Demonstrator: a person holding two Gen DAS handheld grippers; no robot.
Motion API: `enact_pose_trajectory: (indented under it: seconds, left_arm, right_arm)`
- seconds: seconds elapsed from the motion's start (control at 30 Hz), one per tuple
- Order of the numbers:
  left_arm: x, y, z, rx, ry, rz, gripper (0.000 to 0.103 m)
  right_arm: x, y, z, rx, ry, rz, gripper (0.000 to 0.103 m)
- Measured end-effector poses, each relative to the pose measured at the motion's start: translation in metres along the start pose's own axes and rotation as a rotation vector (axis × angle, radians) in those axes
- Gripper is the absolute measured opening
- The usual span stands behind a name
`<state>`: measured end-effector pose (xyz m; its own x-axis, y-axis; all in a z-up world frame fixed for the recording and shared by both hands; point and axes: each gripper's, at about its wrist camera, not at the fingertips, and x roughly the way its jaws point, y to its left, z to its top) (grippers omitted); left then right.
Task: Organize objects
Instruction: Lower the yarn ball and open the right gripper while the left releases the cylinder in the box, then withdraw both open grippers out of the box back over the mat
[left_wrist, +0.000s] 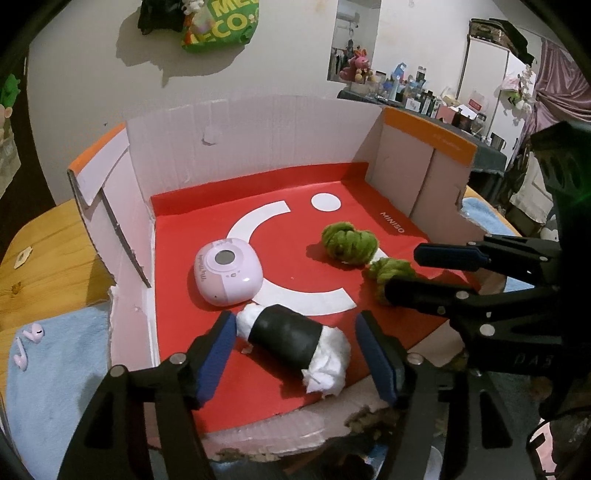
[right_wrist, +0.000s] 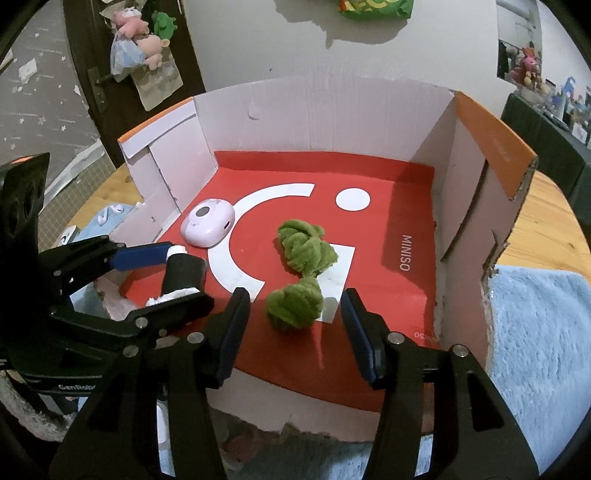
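An open cardboard box (left_wrist: 236, 129) with a red MINISO liner holds a pink earbud case (left_wrist: 227, 271), a white roll with a black band (left_wrist: 293, 341) and two green yarn balls (left_wrist: 349, 240) (left_wrist: 391, 271). My left gripper (left_wrist: 295, 350) is open, its fingers on either side of the roll, which lies on the liner. My right gripper (right_wrist: 295, 317) is open around the nearer green ball (right_wrist: 293, 304). The farther ball (right_wrist: 306, 247), the case (right_wrist: 208, 223) and the roll (right_wrist: 183, 275) also show in the right wrist view.
The box stands on a wooden table (left_wrist: 44, 258) with blue fluffy cloths (left_wrist: 55, 373) (right_wrist: 539, 339) on both sides. Two pink earbuds (left_wrist: 27, 341) lie on the left cloth. The box's front wall (right_wrist: 295, 413) is low and torn.
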<state>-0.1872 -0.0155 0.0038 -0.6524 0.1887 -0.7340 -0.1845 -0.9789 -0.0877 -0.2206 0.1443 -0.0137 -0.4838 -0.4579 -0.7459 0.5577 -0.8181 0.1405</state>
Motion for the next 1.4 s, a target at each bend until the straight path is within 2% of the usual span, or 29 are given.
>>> enact_pose_trajectory:
  seconds: [0.27, 0.4, 0.63, 0.77, 0.97, 1.1, 1.33, 1.4]
  left_arm:
    - [-0.011, -0.002, -0.002, -0.001, -0.018, 0.006, 0.072]
    - [-0.021, -0.003, -0.004, -0.003, -0.049, 0.043, 0.083]
    - [-0.033, 0.0, -0.008, -0.024, -0.065, 0.042, 0.083]
    - [-0.039, 0.001, -0.013, -0.031, -0.072, 0.048, 0.083]
    - [-0.052, 0.001, -0.019, -0.049, -0.097, 0.064, 0.09]
    - [-0.058, 0.001, -0.024, -0.067, -0.102, 0.062, 0.092]
    - [-0.067, -0.001, -0.033, -0.085, -0.114, 0.074, 0.098]
    - [-0.07, -0.002, -0.036, -0.092, -0.122, 0.081, 0.103]
  right_arm:
    - [-0.012, 0.001, -0.003, 0.006, -0.03, 0.0, 0.051]
    - [-0.019, 0.004, -0.005, 0.006, -0.043, 0.006, 0.057]
    - [-0.03, 0.009, -0.008, 0.003, -0.066, 0.012, 0.058]
    - [-0.038, 0.011, -0.011, 0.007, -0.087, 0.01, 0.069]
    - [-0.048, 0.014, -0.019, 0.014, -0.11, 0.009, 0.069]
    - [-0.055, 0.018, -0.023, 0.01, -0.125, 0.003, 0.076]
    - [-0.068, 0.024, -0.031, 0.0, -0.149, -0.002, 0.077]
    - [-0.07, 0.025, -0.033, 0.0, -0.152, -0.004, 0.085]
